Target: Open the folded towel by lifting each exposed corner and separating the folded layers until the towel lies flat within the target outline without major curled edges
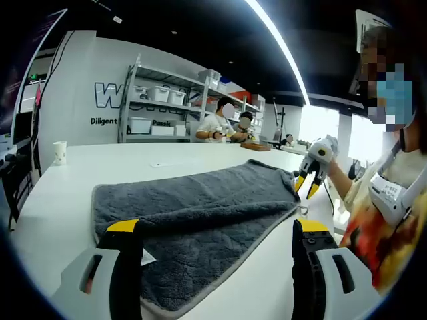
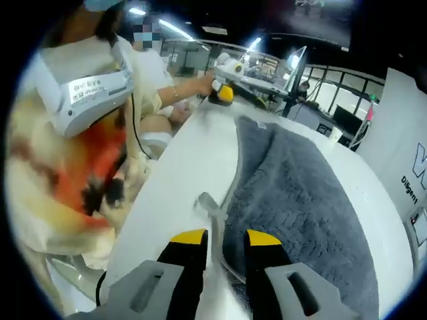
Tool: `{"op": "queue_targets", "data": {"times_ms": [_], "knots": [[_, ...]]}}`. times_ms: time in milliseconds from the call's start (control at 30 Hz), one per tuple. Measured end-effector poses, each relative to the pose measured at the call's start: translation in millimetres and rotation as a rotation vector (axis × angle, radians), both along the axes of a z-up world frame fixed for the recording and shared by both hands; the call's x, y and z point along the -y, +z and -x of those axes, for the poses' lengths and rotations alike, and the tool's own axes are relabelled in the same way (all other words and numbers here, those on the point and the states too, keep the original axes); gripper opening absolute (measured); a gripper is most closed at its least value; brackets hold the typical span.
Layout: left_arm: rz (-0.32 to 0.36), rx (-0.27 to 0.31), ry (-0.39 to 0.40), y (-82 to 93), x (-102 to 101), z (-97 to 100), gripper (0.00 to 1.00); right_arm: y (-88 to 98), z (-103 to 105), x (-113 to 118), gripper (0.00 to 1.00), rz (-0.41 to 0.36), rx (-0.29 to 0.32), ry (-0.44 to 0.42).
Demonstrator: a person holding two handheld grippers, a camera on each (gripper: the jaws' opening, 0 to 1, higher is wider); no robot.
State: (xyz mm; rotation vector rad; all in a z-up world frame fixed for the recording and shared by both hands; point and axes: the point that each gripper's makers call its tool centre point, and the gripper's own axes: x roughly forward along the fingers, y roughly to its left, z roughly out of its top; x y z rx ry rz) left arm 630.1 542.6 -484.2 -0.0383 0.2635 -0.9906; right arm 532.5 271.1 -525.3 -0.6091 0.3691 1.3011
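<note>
Between the wide-parted jaws of the left gripper (image 1: 217,243), the grey towel (image 1: 200,213) lies on the white table (image 1: 47,200), folded layer over a lower one, nothing gripped. The right gripper (image 2: 223,240) stands narrowly apart, astride the towel's pale hem, not clamped. Closing there could pinch both layers together, dragging the whole towel rather than opening it. Beyond, a paper cup (image 1: 59,153) stands well clear.

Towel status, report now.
Left tool open, straddling grey plush towel, still folded on white table. Right tool nearly closed at its pale edge trim, grip unclear. Nothing in the way.
</note>
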Motion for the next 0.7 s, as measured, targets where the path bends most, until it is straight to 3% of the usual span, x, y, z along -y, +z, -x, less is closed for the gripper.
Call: {"op": "queue_targets", "data": {"times_ms": [267,367,500,700], "knots": [[-0.099,0.009,-0.003,-10.1,8.6,8.2,0.91,19.0,-29.2,11.6,0.58,-0.111,0.048,-0.148],[-0.128,-0.012,0.012,-13.3,10.1,7.6,0.90,24.2,-39.7,19.9,0.70,-0.157,0.033,-0.220],[-0.171,-0.006,0.022,-19.2,11.9,7.1,0.89,23.4,-51.9,30.7,0.97,-0.179,0.029,-0.303],[-0.202,-0.016,0.000,-24.7,24.2,13.3,0.80,15.9,-57.6,46.2,0.99,-0.195,0.007,-0.373]]}}
